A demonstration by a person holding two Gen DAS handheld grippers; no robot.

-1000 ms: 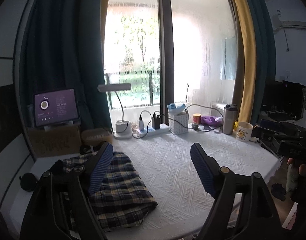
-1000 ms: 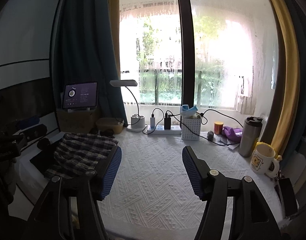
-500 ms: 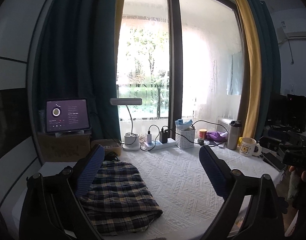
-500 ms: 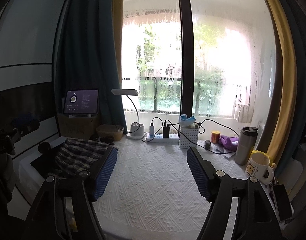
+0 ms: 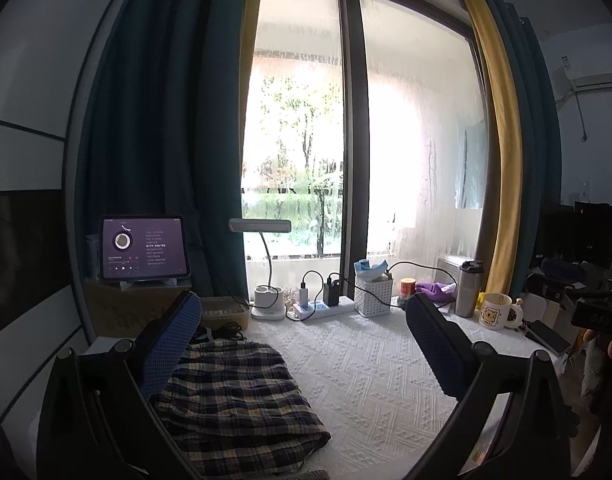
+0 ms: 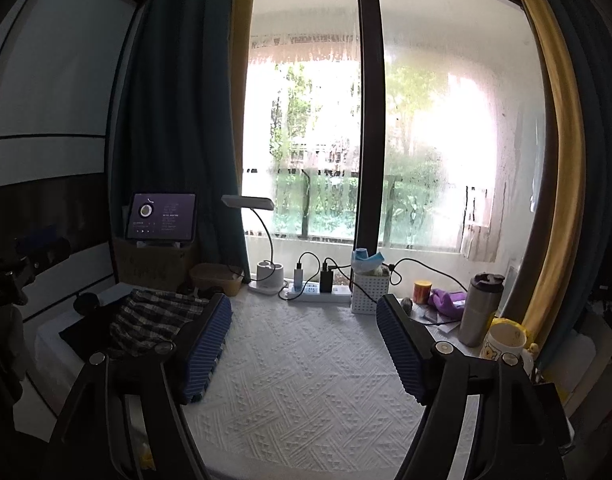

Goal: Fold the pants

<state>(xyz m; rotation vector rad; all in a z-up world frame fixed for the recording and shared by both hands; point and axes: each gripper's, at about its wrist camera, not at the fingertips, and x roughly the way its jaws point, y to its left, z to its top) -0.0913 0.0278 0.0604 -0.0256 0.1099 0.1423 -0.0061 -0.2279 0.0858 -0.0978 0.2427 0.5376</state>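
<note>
Pants [image 5: 233, 400]: plaid, folded flat

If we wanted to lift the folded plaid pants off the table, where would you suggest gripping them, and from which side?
Probably the thick folded edge nearest the camera on the plaid pants, approached from the front, low along the white tablecloth. The stacked layers form a rounded lip there, so one pinch should catch them all. Left gripper stands open, empty, nearest.
</note>
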